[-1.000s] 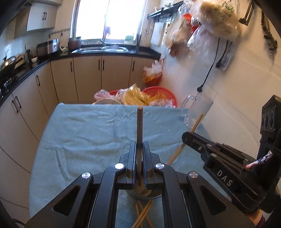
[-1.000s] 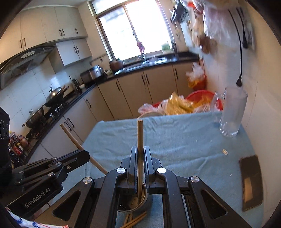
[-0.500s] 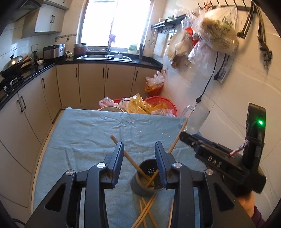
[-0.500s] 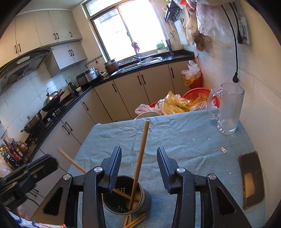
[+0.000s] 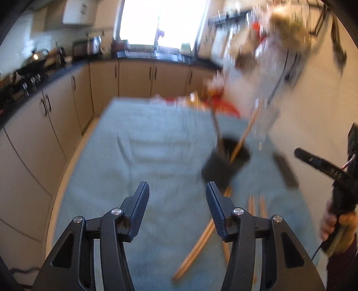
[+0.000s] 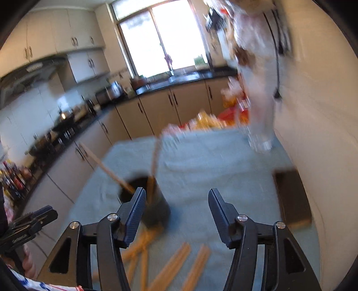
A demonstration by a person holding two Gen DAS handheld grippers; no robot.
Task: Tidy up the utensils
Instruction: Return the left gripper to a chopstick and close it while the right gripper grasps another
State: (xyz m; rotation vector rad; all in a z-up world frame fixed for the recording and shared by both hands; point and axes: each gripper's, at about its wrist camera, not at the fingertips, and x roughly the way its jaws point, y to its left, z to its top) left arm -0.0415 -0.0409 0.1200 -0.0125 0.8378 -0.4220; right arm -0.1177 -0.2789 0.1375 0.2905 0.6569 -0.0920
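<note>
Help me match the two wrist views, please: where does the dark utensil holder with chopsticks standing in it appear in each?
Left wrist: the utensil holder sits right of centre, beyond the right finger.
Right wrist: the utensil holder sits left of centre, partly behind the left finger.
Shared landmark: the bright window above the sink.

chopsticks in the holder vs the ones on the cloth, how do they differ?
The two chopsticks in the holder stand steeply, leaning apart in the dark utensil holder; the loose chopsticks lie flat on the blue cloth. The holder pair is sorted; the loose ones are scattered and crossed in front of the holder. Shared: all look like long, plain wooden sticks. Neither set is gripped.
</note>
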